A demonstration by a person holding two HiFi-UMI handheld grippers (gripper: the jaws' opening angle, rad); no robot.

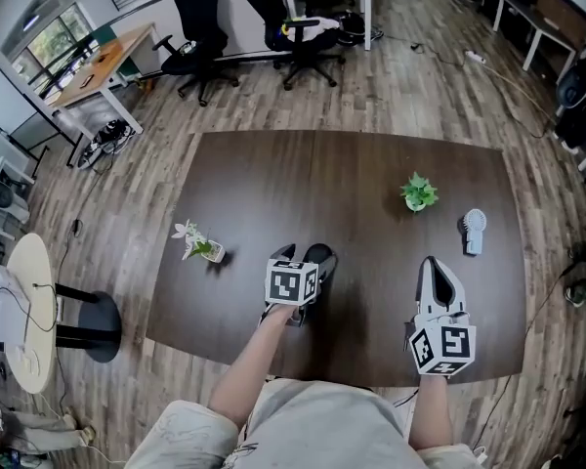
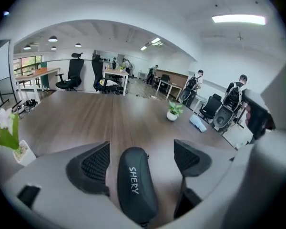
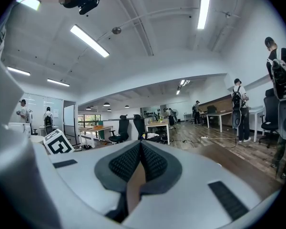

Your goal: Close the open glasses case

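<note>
Head view: broad dark tabletop (image 1: 273, 174), two small plants well apart on it. Near its front edge, right tool (image 1: 430, 267) pinched shut on nothing. Left tool (image 2: 142, 146) spread wide, touching nothing. Between those spread jaws, flat on the tabletop: black glasses case (image 2: 136, 185), lid seemingly already down. Probably a light, rigid, smooth shell, likely slippery. Best gripped across its narrow middle.
</note>
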